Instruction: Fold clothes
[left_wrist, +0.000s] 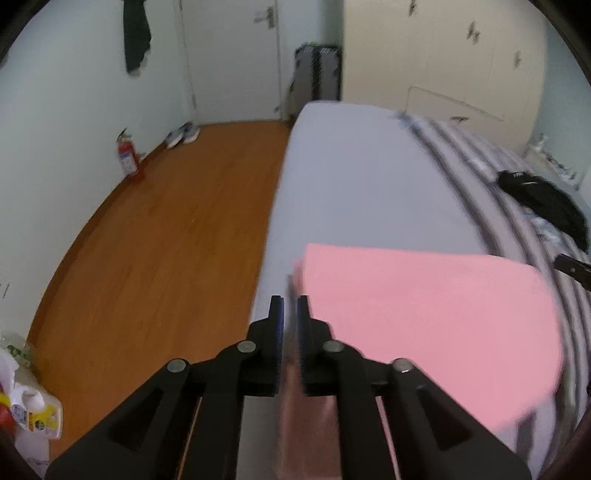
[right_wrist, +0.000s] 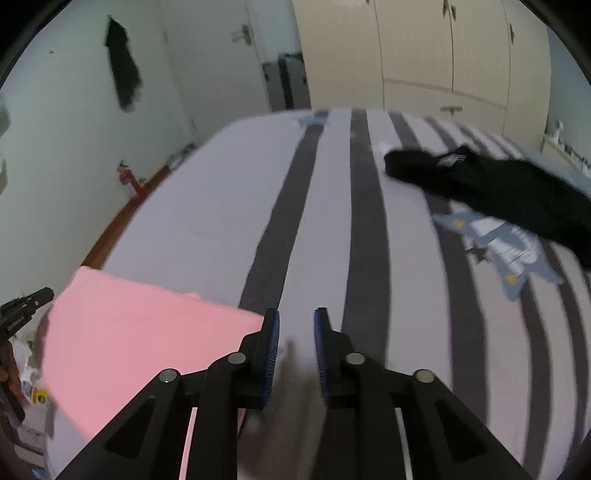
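Striped bed (right_wrist: 369, 229): left gripper (left_wrist: 290, 310) pinches flat pink cloth (left_wrist: 424, 314), right gripper (right_wrist: 296, 325) parted, empty

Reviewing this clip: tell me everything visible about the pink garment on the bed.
The pink garment is a plain, soft-looking cloth with no print visible, lying as a flat, roughly rectangular shape with straight edges, so it appears already folded. It rests on the bed, near its edge. The left tool sits at its corner with jaws nearly closed; motion blur hides whether it grips the cloth. The right tool is open beside the opposite edge, not holding it.
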